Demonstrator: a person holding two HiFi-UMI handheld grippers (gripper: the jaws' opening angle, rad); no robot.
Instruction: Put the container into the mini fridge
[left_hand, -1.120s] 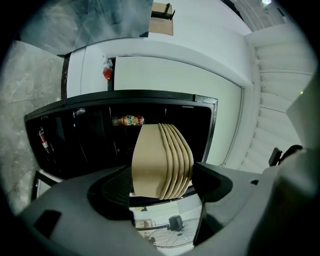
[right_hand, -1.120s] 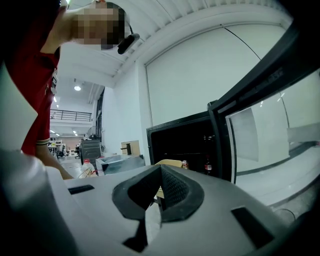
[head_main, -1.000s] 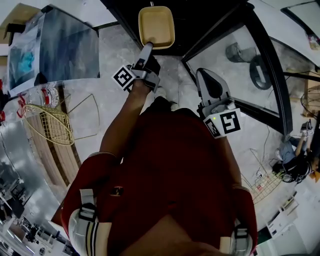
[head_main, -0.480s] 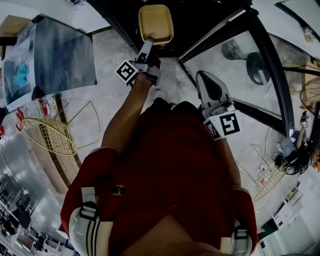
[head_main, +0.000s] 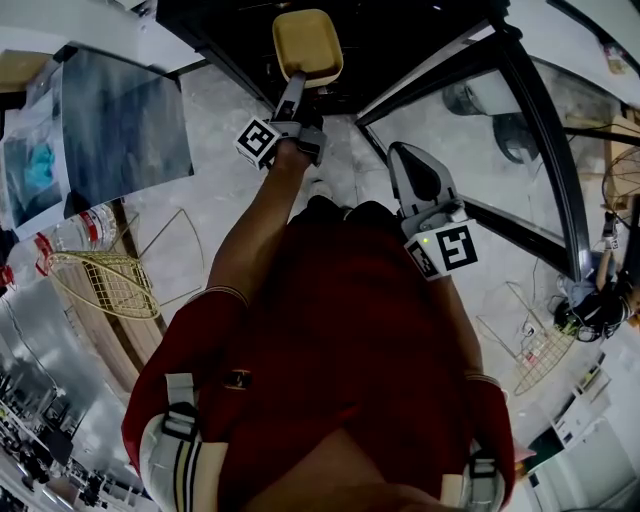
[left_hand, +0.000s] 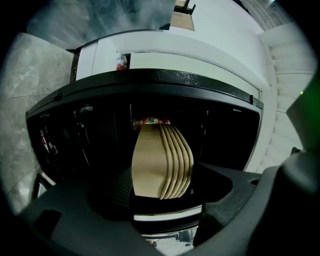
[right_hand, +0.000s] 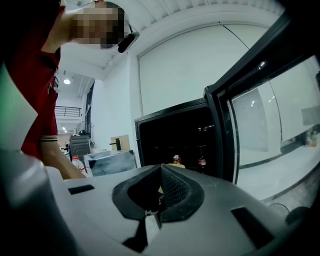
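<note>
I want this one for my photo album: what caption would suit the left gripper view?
Left gripper holds a tan container up to the dark opening of the mini fridge.

Tan ribbed container (head_main: 308, 42), black mini fridge (left_hand: 150, 82), dark red shirt (head_main: 350, 330)

A tan, rounded-rectangular container (head_main: 308, 45) with a ribbed rim is gripped at its near edge by the left gripper (head_main: 293, 88). It is extended forward from the jaws into the dark opening of the black mini fridge (left_hand: 150, 82), whose glass door (head_main: 520, 130) is seen open to that gripper's right.
</note>
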